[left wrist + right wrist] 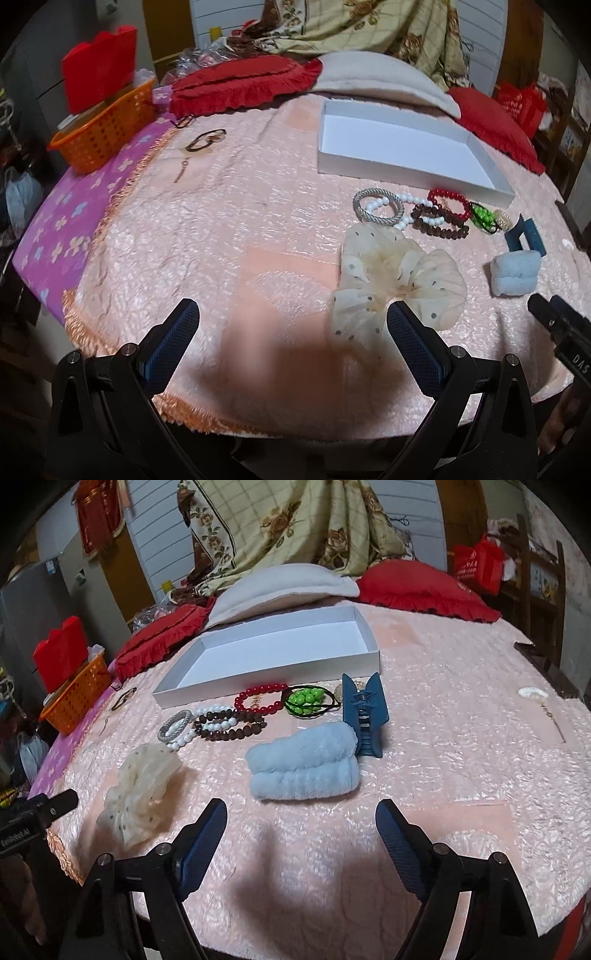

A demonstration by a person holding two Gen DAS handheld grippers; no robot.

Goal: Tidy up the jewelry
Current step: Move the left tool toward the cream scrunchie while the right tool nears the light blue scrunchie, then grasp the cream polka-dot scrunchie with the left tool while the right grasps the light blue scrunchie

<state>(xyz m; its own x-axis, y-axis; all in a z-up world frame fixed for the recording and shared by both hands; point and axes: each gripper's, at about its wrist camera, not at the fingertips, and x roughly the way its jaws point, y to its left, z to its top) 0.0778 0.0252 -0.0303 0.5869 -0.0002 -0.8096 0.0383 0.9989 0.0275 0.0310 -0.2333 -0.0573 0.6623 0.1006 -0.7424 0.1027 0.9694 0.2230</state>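
Note:
An empty white box (pixel 388 140) (pixel 258 653) lies on the pink bedspread. In front of it sit a silver bangle (pixel 173 723), white pearls (pixel 218 722), brown beads (pixel 229 733), a red bead bracelet (pixel 258 691), a green bead piece (pixel 306 699) and a blue claw clip (pixel 364 712). A cream dotted scrunchie (pixel 395 273) lies just beyond my left gripper's (pixel 293 308) right finger. The left gripper is open and holds nothing. My right gripper (pixel 302 805) is also open, a little short of the light blue fluffy scrunchie (pixel 306 764), with nothing between its fingers.
An orange basket (pixel 107 129) stands at the bed's left edge beside a purple sheet. Red pillows (pixel 236 86) and a white pillow (pixel 280 587) lie behind the box. A dark hair tie (pixel 205 140) lies far left, a pale hairpin (pixel 533 694) far right.

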